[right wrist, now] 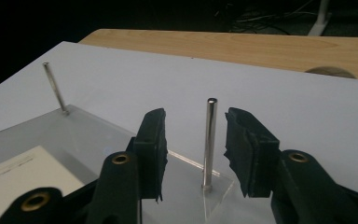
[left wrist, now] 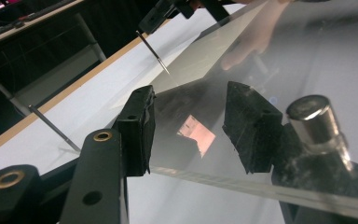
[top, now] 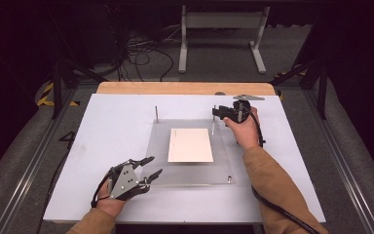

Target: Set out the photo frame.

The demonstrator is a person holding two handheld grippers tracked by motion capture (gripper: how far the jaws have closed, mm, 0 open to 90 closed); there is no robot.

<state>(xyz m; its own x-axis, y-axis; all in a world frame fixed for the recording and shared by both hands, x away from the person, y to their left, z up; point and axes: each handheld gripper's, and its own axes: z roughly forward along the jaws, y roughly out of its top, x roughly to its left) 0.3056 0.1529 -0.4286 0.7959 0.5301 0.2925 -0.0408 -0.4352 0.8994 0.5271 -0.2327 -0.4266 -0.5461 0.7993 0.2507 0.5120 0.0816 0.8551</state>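
A white board (top: 107,141) covers the table, and on it a clear acrylic plate (top: 158,170) is laid flat, with a sheet of paper (top: 191,145) resting on its middle. Four metal posts are set at the plate's corners: two long thin pins at the far corners and short studs at the near ones.

The right gripper (top: 216,112) is held at the far right corner of the plate, at about one o'clock from the paper. In the right gripper view, the upright pin (right wrist: 209,142) is seen between the two black pads, its long axis vertical and square to the plate. The pads stand apart with a gap showing on either side of the pin, so nothing is clamped. The pin lies slightly nearer the right pad than the left pad. Any next closing would therefore be centred on this post, and it is judged that the right hand, not the left, is the one placed for it. The other long pin (right wrist: 55,88) is seen at about ten o'clock from the pads, well apart.

The left gripper (top: 152,165) is held at the plate's near left corner, at about eight o'clock from the paper. Its fingers are parted, level with the plate's edge, and no grip on anything can be seen. A short stud (left wrist: 316,123) stands just beside its right pad.
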